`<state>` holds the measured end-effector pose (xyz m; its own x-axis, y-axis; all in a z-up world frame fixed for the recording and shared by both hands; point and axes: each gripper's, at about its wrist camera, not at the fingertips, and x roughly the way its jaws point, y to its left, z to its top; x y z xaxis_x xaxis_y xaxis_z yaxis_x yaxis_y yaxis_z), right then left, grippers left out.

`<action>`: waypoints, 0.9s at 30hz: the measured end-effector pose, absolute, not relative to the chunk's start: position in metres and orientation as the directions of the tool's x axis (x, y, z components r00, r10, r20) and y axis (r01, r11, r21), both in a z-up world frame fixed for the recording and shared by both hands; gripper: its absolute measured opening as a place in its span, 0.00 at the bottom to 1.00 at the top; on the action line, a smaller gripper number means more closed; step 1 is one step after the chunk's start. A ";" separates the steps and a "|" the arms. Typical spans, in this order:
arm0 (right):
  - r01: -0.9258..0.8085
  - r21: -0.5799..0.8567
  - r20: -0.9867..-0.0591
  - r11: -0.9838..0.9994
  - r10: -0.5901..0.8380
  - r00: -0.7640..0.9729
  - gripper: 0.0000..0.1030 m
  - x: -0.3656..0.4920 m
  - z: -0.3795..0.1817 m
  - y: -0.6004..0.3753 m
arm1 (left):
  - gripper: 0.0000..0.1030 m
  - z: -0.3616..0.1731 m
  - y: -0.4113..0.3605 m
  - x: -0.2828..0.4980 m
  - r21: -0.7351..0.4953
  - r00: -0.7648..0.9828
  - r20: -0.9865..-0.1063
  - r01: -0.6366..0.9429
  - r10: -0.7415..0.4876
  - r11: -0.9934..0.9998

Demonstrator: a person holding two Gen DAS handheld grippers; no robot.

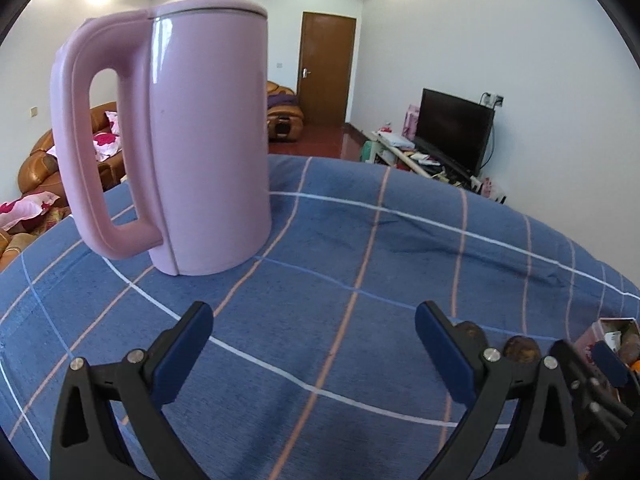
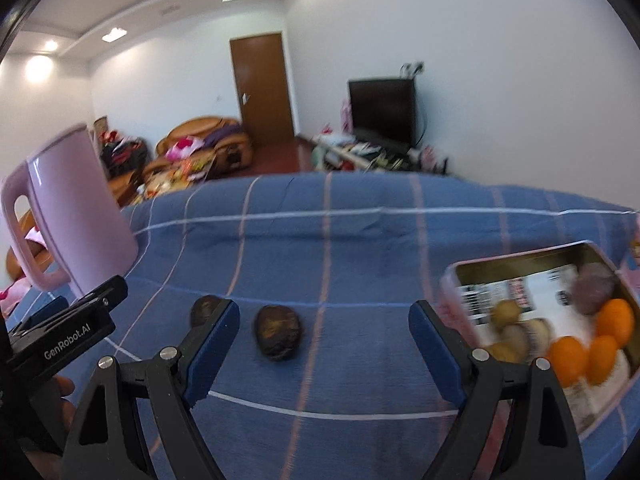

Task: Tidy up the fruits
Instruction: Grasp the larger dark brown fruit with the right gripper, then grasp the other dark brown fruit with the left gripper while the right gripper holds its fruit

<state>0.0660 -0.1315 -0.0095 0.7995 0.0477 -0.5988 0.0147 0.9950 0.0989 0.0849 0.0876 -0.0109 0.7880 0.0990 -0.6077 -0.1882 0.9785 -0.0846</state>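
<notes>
"GenRobot.AI" is showing in white letters on the black plastic body of the left gripper (image 2: 76,344); print elsewhere is staying unreadable

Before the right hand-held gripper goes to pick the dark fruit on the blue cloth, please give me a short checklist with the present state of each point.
1. Right hand-held gripper open and holding nothing: ok.
2. Dark fruit in plain sight between the open fingers, not yet touched: ok.
3. Second dark fruit clear of the path: not ok, it is partly hidden behind the left finger.
4. Box has free room for more fruit: ok.
5. Left hand-held gripper open and idle: ok.
6. Pink kettle upright, away from the fruits: ok.
</notes>
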 end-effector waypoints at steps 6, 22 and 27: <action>-0.010 0.065 -0.703 0.998 0.053 0.709 0.60 0.097 -0.026 -0.113 | 1.00 -0.017 0.096 0.093 -0.076 0.755 -0.645 -0.220 0.121 0.972; -0.088 0.023 -0.773 0.996 0.073 0.630 0.37 0.112 -0.039 -0.095 | 1.00 -0.018 0.091 0.095 -0.045 0.757 -0.643 -0.195 0.121 0.980; -0.049 -0.009 -0.667 0.999 0.030 0.744 0.37 0.082 -0.019 -0.096 | 1.00 -0.016 0.087 0.091 -0.043 0.767 -0.632 -0.174 0.107 0.984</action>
